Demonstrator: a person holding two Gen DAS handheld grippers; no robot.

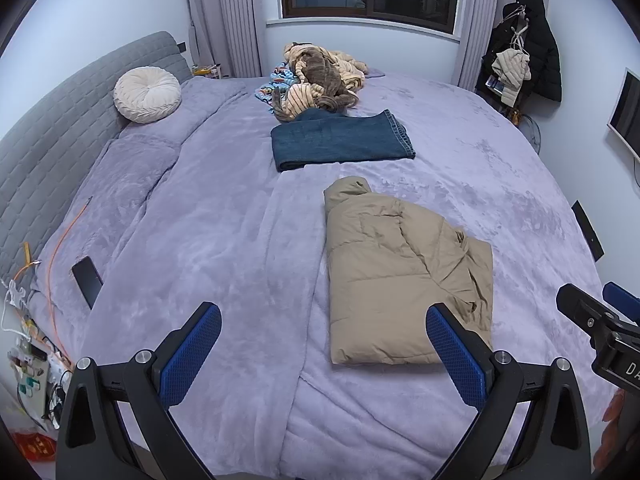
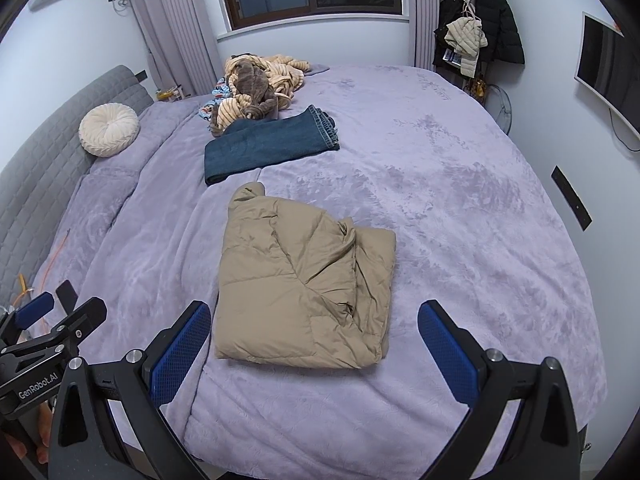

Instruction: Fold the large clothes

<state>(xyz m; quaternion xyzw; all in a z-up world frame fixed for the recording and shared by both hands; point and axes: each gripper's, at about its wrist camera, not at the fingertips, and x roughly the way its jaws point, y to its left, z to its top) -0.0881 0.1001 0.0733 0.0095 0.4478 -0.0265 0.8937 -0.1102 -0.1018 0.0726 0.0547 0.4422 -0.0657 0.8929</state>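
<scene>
Left gripper and right gripper gape wide, empty; folded jacket lies lengthwise toward frame top.

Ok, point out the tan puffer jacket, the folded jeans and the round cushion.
tan puffer jacket [image 2: 296, 288]: right wrist view, middle of its folded top panel.
folded jeans [image 2: 268, 144]: right wrist view, centre of the denim.
round cushion [image 1: 147, 95]: left wrist view, its central button.
</scene>
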